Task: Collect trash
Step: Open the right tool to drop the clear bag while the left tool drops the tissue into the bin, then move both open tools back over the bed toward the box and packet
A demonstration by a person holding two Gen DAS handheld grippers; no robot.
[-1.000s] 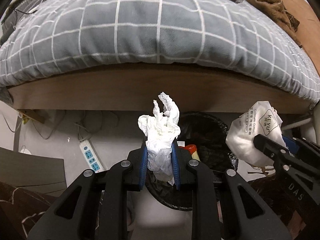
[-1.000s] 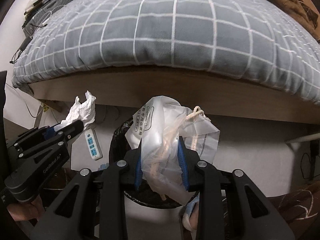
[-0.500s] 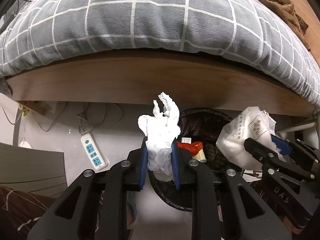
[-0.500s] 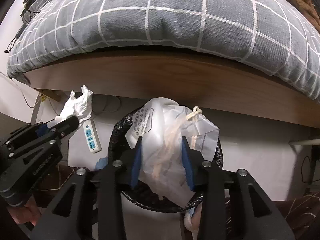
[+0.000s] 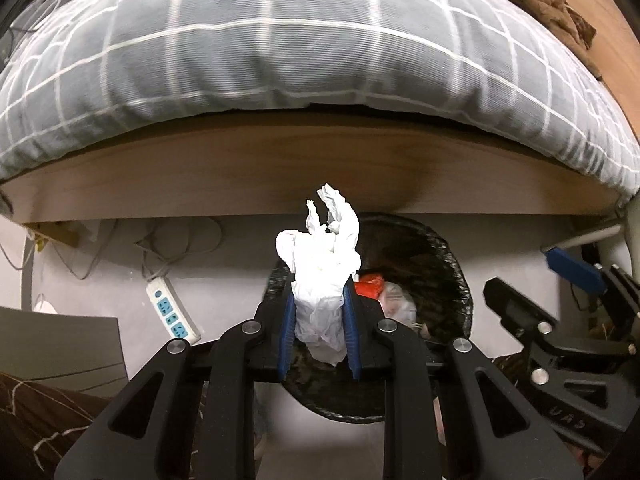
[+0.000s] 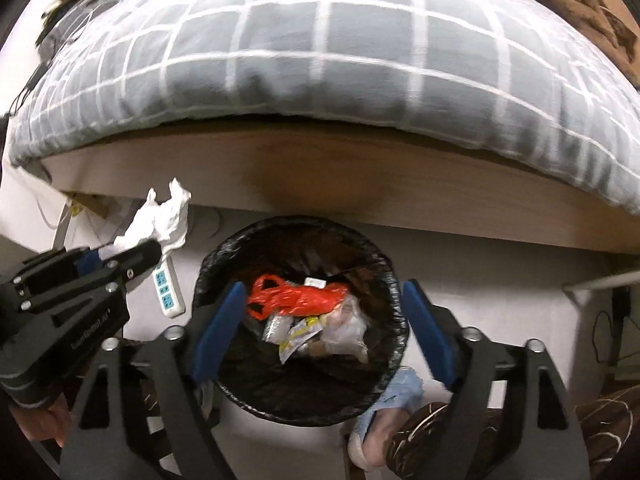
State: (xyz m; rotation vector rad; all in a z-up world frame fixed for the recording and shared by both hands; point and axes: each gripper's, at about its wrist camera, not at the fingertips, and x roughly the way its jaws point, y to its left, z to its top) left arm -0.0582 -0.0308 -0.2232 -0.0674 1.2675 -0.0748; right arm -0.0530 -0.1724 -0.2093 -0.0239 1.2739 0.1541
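My left gripper [image 5: 319, 285] is shut on a crumpled white tissue [image 5: 320, 264], held just left of and above the black-lined trash bin [image 5: 454, 276]. My right gripper [image 6: 323, 288] hangs directly over the bin [image 6: 304, 222]; its jaws are opening with nothing between them. The clear plastic bag [image 6: 346, 326] lies in the bin beside a red bag [image 6: 296, 298] and wrappers. In the right wrist view the left gripper [image 6: 132, 250] and its tissue [image 6: 162, 220] show at the left. In the left wrist view the right gripper [image 5: 524, 276] shows at the right.
The bin stands on the floor against a wooden bed frame [image 6: 360, 172] under a grey checked duvet [image 5: 280, 60]. A white power strip [image 5: 172, 314] and cables lie left of the bin. A person's slippered foot [image 6: 380, 420] and a brown patterned trouser leg [image 6: 440, 428] are beside it.
The right gripper's jaws have spread wide and the clear plastic bag has dropped from them into the bin. The left gripper still grips the tissue and has shifted a little closer to the bin.
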